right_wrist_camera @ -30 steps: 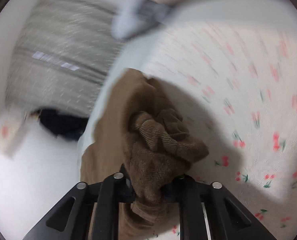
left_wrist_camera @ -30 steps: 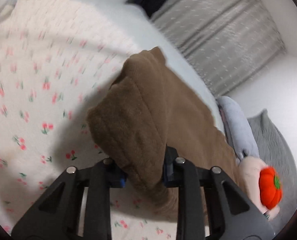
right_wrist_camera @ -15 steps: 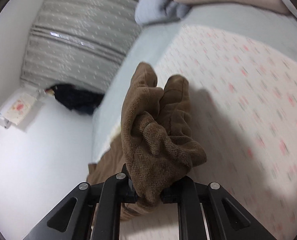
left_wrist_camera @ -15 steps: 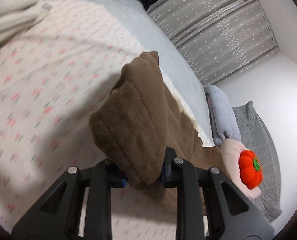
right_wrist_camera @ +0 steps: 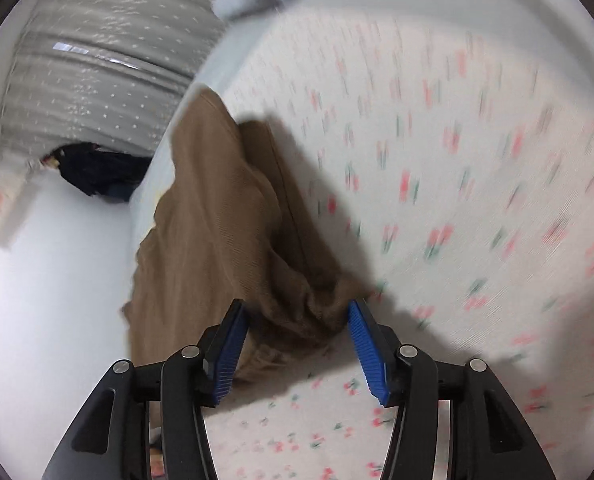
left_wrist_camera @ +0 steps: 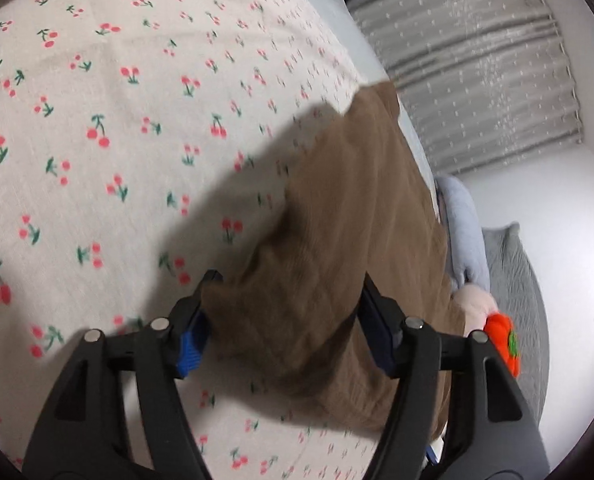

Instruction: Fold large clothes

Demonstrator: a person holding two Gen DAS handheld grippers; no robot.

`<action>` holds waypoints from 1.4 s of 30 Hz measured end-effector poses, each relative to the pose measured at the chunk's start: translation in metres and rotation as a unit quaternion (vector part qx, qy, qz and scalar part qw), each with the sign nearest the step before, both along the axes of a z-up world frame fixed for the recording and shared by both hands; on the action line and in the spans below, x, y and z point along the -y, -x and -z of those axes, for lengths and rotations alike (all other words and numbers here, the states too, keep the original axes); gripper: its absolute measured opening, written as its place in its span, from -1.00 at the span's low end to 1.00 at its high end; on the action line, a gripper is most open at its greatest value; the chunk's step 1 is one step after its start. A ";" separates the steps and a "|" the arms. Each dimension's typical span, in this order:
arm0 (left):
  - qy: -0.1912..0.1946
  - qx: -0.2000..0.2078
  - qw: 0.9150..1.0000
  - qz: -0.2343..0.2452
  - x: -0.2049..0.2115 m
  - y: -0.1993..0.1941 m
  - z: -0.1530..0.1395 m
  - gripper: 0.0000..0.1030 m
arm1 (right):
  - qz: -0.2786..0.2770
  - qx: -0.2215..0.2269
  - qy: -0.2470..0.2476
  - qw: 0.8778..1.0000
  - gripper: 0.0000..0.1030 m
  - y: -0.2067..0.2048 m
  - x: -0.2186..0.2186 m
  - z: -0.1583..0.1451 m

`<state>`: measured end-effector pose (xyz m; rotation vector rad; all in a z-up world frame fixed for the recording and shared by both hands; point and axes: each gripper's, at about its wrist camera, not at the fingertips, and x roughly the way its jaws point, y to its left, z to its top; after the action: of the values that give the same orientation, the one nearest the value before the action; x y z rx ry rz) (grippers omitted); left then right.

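A brown corduroy garment (left_wrist_camera: 349, 216) lies stretched along the bed's edge on a cherry-print sheet (left_wrist_camera: 97, 120). My left gripper (left_wrist_camera: 287, 304) is open, its jaws spread wide on either side of the garment's near end, which lies between them. In the right wrist view the same garment (right_wrist_camera: 217, 208) lies in folds beside the bed's left edge. My right gripper (right_wrist_camera: 297, 320) is open too, with the bunched near end of the cloth resting between its blue pads (right_wrist_camera: 365, 344).
A grey curtain (left_wrist_camera: 477, 80) hangs behind the bed. A pale blue cloth (left_wrist_camera: 463, 232), a grey pillow (left_wrist_camera: 513, 280) and a plush toy with an orange pumpkin (left_wrist_camera: 503, 344) lie at the right. Dark clothing (right_wrist_camera: 97, 172) lies on the floor by a white wall.
Both grippers were shut on the brown garment and holding it up. Both have now opened, and the garment has dropped onto the sheet.
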<state>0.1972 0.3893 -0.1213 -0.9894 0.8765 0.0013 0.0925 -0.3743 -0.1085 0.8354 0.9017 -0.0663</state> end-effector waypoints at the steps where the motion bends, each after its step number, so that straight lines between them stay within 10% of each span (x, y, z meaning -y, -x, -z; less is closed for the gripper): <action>1: 0.013 -0.003 1.000 -0.005 0.000 -0.003 0.003 0.29 | 0.009 0.022 0.060 0.998 0.06 0.001 -0.009 -0.022; 10: 0.044 0.006 0.998 -0.045 0.000 -0.003 0.013 0.06 | -0.119 0.134 0.197 0.964 0.02 -0.047 -0.157 -0.077; 14: 0.027 0.023 0.999 -0.039 0.003 -0.004 0.003 -0.30 | -0.153 0.147 0.199 0.957 -0.03 -0.069 -0.210 -0.062; 24: -0.030 0.107 0.993 -0.037 0.020 0.004 -0.040 -0.45 | -0.310 0.051 0.239 0.919 -0.54 -0.114 -0.300 0.041; 29: -0.102 0.191 0.976 0.016 0.056 0.001 -0.094 -0.47 | -0.326 0.016 0.141 0.935 -0.54 -0.134 -0.273 0.044; 36: -0.178 0.266 0.942 0.098 0.139 -0.009 -0.153 -0.47 | -0.337 0.030 0.134 0.931 -0.51 -0.125 -0.264 0.043; 42: -0.227 0.303 0.908 0.176 0.218 -0.013 -0.180 -0.47 | -0.275 0.036 -0.015 0.961 -0.26 -0.112 -0.181 0.015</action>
<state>0.2102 0.1713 0.0586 -0.3389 0.4303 -0.3782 0.2047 -0.1928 -0.1237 0.5858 1.0385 0.4603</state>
